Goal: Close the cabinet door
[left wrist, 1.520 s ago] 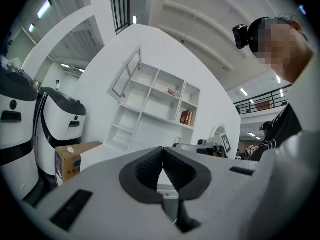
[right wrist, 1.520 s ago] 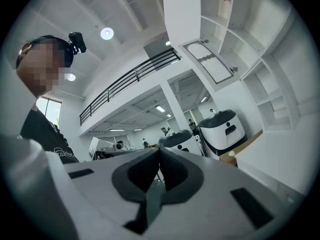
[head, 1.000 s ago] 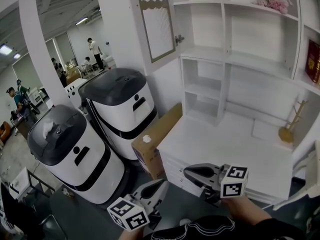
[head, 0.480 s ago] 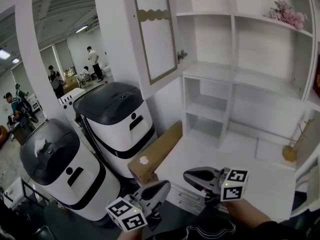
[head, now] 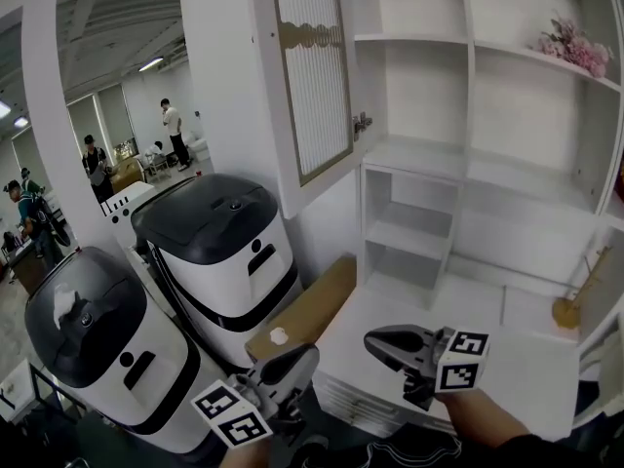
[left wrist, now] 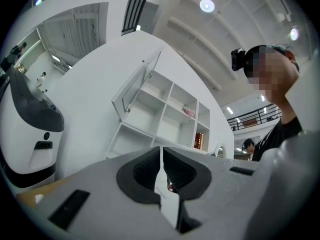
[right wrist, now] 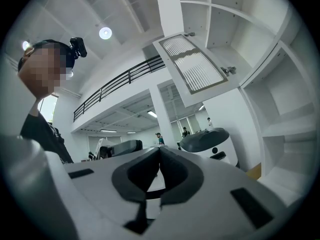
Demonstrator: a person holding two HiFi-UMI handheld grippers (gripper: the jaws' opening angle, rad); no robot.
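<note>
The white cabinet door (head: 314, 78) with a ribbed panel stands swung open to the left of the shelving, its small knob (head: 363, 122) on the inner edge. It also shows in the left gripper view as the open cabinet door (left wrist: 134, 88) and in the right gripper view as the cabinet door (right wrist: 196, 70) overhead. My left gripper (head: 304, 356) is shut and empty, low in the head view, well below the door. My right gripper (head: 374, 339) is shut and empty too, over the desk's front edge. Neither touches the door.
Two white-and-black rounded machines (head: 219, 252) (head: 93, 344) stand left of the cabinet, with a long cardboard box (head: 304, 315) leaning beside them. The white desk top (head: 517, 369) carries a wooden stand (head: 573, 298); pink flowers (head: 575, 49) sit on an upper shelf. People stand far back left.
Both grippers have moved forward and slightly up toward the cabinet. The door and shelves now sit larger and lower in the head view. Both stay shut.
</note>
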